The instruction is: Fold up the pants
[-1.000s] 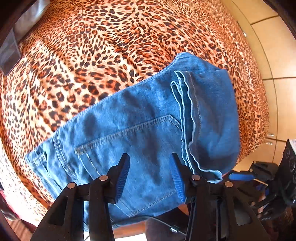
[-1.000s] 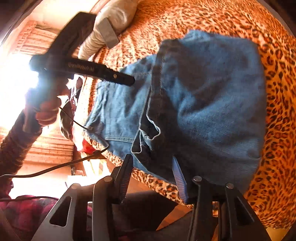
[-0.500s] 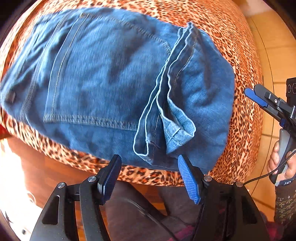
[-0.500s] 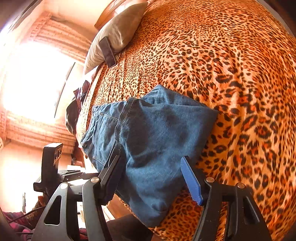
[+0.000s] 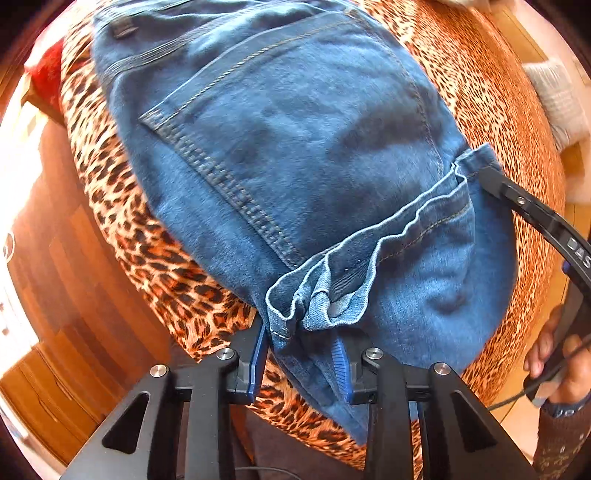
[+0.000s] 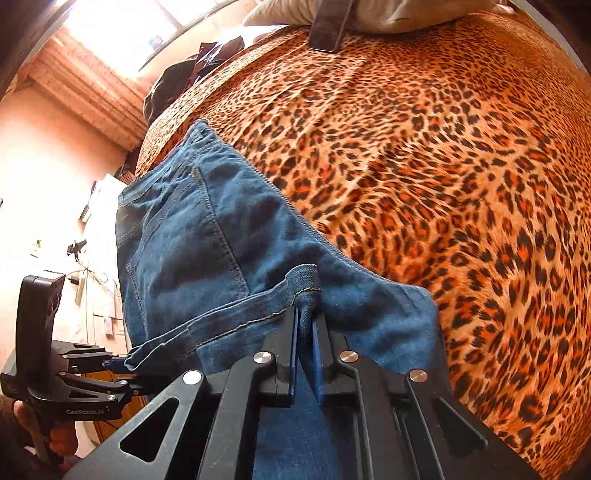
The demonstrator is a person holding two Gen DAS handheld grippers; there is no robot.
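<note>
Blue jeans [image 5: 295, 155] lie folded on a leopard-print bed [image 5: 480, 85], back pocket up, leg hems lying across the seat. My left gripper [image 5: 301, 354] has its jaws around the near corner of the hems and the fold below; they stand a little apart with denim between them. My right gripper [image 6: 304, 332] is shut on the far hem corner [image 6: 304, 280]. The jeans also show in the right wrist view [image 6: 207, 236]. The right gripper shows in the left wrist view [image 5: 491, 177], and the left gripper in the right wrist view [image 6: 114, 365].
The bed [image 6: 443, 166] stretches wide to the right. A pillow [image 6: 369, 11] with a dark phone-like slab [image 6: 328, 29] lies at its head. Dark clothes [image 6: 177, 81] sit at the far edge. Wooden floor [image 5: 55, 277] lies left of the bed.
Both grippers have moved in onto the leg hems. The right one has closed on the hem corner. The left one has narrowed around the near corner.
</note>
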